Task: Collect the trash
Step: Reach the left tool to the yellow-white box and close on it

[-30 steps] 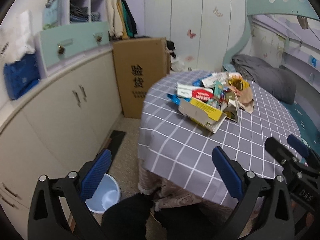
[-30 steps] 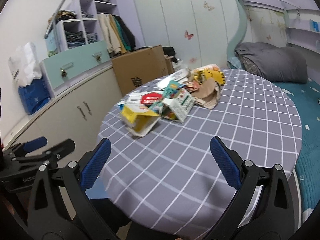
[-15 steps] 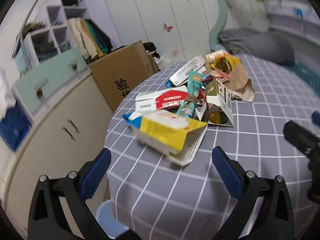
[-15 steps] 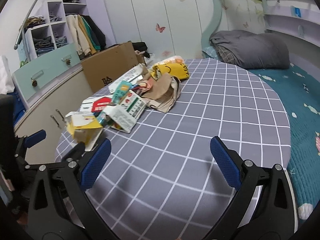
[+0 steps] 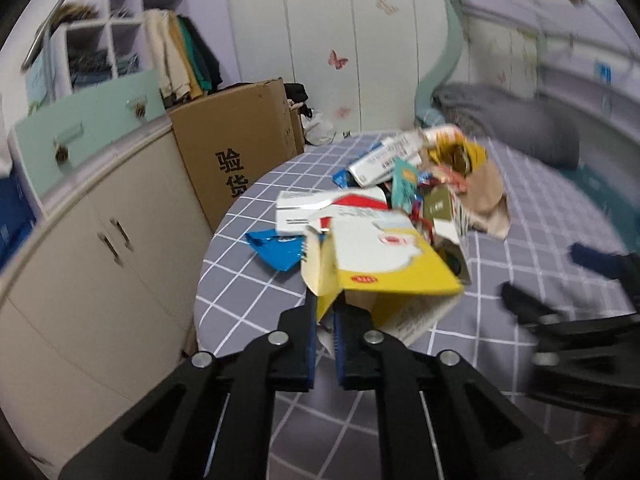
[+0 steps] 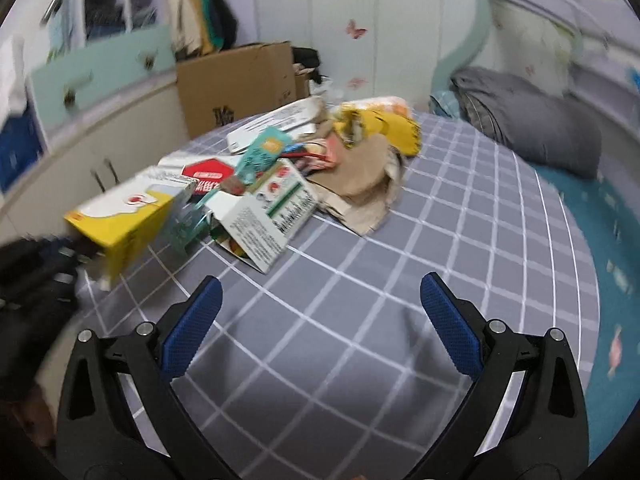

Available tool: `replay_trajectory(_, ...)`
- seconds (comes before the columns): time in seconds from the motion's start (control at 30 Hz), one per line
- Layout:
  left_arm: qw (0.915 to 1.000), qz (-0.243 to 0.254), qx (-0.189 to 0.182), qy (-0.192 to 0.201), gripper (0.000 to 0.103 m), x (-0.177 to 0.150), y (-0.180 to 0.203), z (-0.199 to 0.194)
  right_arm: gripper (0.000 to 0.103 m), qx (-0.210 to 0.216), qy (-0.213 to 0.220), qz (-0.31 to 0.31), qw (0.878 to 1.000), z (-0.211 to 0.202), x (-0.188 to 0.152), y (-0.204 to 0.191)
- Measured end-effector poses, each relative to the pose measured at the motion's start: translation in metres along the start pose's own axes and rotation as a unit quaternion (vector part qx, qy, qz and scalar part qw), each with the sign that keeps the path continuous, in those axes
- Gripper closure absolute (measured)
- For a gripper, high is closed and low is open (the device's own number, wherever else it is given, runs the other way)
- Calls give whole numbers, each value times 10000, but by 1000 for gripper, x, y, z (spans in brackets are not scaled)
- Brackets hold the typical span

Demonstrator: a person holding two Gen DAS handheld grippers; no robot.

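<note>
Your left hand-held gripper [image 5: 325,320] is clenched on a flap of the yellow-and-white carton [image 5: 384,268], thin card w/ a glossy print and open torn ends. It sits at the near left edge of the round worktop [image 5: 248,304], which wears a grey cloth w/ a white grid. Left wrist view alone shows the crinkly blue foil wrapper [image 5: 278,250] just left of the carton, and the brown cardboard box [image 5: 236,148] on the floor printed "验货".

Right wrist view shows what that one hides: a flattened white carton [image 6: 264,216] w/ dense small print, unreadable, its green stripe facing up, touching a limp tan paper bag [image 6: 360,184] and a crumpled yellow bag [image 6: 384,128] behind.

Your right hand-held gripper [image 6: 320,322] is released, blue ribbed pads [image 6: 450,324] wide apart over bare cloth, near the trash but touching none.
</note>
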State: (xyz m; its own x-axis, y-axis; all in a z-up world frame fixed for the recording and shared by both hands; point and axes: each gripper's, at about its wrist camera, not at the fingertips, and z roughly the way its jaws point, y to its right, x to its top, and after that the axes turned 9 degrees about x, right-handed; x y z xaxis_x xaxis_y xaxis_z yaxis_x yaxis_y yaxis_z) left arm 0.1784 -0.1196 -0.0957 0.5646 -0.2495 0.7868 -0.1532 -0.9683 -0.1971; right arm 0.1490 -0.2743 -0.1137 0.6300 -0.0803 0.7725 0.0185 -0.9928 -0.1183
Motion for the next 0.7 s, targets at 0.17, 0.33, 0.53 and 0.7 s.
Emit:
replay_trajectory(0.17, 9978, -556, -335, 107, 97, 0, -28, -17, 7, -255, -151, -511, 9983, 17, 16, -23)
replay_trajectory(0.33, 9952, -866, -410, 185, 97, 2, -49, -26, 29, -725, -444, -1025, 9911, 40, 28, -36)
replay_trajectory(0.53, 9927, -1074, -484, 268, 97, -2, -69, -37, 88, -645, -784, -1093, 9888, 61, 32, -32)
replay_trajectory(0.7, 9892, -1328, -554, 285, 97, -11, -94, -43, 98, -607, -287, -793, 9946, 32, 32, -25)
